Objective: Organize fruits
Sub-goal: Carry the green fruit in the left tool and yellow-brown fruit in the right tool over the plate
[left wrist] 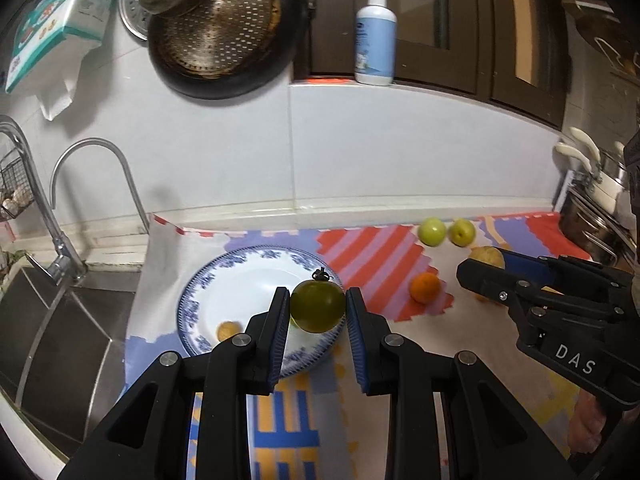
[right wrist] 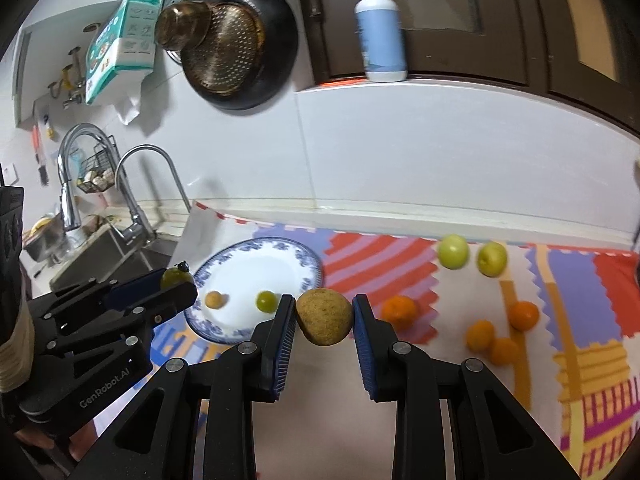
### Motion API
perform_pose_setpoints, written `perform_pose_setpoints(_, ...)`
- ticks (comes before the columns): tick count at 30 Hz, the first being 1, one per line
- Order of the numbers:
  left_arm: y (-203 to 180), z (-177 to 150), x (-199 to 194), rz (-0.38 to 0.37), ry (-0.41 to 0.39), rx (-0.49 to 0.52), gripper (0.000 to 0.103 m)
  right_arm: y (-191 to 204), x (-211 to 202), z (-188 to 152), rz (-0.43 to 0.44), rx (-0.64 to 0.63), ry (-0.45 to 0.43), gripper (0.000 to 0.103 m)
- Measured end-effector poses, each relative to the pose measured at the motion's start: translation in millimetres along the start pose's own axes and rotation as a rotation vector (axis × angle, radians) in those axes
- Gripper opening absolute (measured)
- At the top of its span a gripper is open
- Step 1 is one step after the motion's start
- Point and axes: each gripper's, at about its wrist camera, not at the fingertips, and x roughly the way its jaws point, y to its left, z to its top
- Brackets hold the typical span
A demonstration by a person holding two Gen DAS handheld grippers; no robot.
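Note:
My left gripper [left wrist: 318, 300] is shut on a dark green round fruit [left wrist: 317, 308] with a dried stem, held above the near right rim of a blue-patterned white plate [left wrist: 244, 280]. A small yellow-orange fruit [left wrist: 229, 330] lies on that plate. In the right wrist view my right gripper [right wrist: 324, 304] is shut on a rough brown round fruit [right wrist: 324, 318], above the mat just right of the plate [right wrist: 260, 268]. The plate also holds a small green fruit [right wrist: 266, 301]. Several oranges [right wrist: 398, 310] and two green apples [right wrist: 453, 251] lie on the colourful mat.
A sink [left wrist: 72, 320] with a curved faucet [left wrist: 96, 148] lies left of the mat. Pans [left wrist: 224, 32] hang on the tiled wall, and a pump bottle [left wrist: 376, 36] stands on the ledge. Metal pots [left wrist: 592, 224] sit at the far right.

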Motion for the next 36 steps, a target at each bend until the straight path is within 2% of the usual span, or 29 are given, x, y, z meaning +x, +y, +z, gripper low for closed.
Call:
perform_pose_setpoints(14,46,16,54,0.065,0.050,-0.049,0.029,27,75,41,0.067,-0.103,0.044,0.030)
perform_pose_setpoints(26,82,10,117,0.111,0.144,-0.060,0.029,41,176,43,0.141,-0.124,0.228,0.030)
perform_pose_setpoints(36,99,3,165,0.116,0.236,-0.067,0.029,47,238,32,0.145,-0.149,0.332,0.030)
